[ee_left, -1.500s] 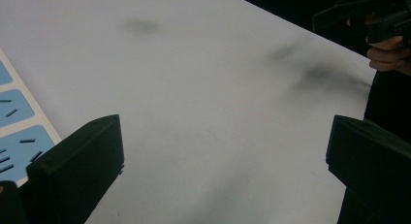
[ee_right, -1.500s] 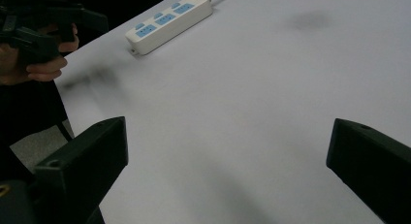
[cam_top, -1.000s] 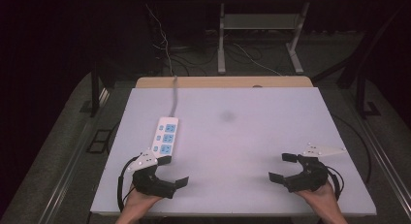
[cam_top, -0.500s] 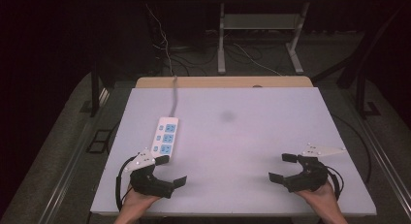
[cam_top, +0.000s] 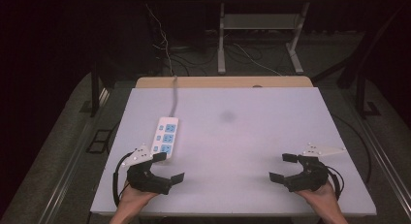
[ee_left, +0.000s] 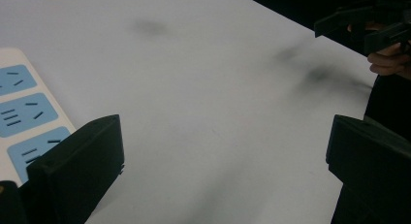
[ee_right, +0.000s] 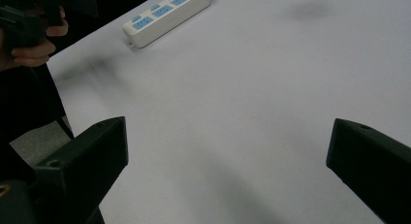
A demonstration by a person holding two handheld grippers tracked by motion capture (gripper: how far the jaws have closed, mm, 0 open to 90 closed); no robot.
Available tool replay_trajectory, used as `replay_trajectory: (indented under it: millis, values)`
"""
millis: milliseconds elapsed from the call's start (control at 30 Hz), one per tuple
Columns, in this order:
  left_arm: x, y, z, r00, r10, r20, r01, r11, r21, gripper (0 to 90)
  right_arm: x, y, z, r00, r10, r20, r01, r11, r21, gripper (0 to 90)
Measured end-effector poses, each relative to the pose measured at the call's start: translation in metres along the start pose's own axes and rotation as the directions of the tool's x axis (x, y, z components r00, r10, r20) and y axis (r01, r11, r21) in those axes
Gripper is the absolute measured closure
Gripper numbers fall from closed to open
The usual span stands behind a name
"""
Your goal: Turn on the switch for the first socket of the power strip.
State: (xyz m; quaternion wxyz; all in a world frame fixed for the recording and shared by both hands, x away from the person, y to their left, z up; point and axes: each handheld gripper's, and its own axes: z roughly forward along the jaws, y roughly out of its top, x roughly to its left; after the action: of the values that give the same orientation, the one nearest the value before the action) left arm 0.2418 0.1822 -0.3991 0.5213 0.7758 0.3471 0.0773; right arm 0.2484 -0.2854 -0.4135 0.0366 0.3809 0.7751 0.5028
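Left hand-held gripper (cam_top: 171, 167) released, just beside power strip (cam_top: 165, 135); right hand-held gripper (cam_top: 284, 167) released, well apart. High view shows strip's cable (cam_top: 173, 99); left gripper view shows socket slots.

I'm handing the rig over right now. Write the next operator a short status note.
Left gripper: open, holding nothing, at the table's near left, just short of the white power strip with blue sockets.
Right gripper: open, holding nothing, near right.
The strip lies flat on the pale grey table, its grey cord running off the far edge.
Done: nothing gripped.
Left: probably reach for the strip.
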Motion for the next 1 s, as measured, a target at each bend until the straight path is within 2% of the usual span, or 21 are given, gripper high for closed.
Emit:
replay_trajectory:
  millis: [467, 1000]
  values:
    - [0.006, 0.014, -0.005, 0.9998, -0.015, -0.015, 0.016, 0.9992, 0.037, 0.0, 0.000, 0.000, 0.000, 1.0000, 0.000, 0.004, 0.000, 1.000, 0.003, 0.8]
    - [0.023, 0.027, -0.010, 0.9991, -0.029, -0.029, 0.031, 0.9976, 0.062, 0.0, -0.001, -0.001, 0.001, 1.0000, 0.002, 0.008, -0.002, 1.000, 0.008, 0.8]
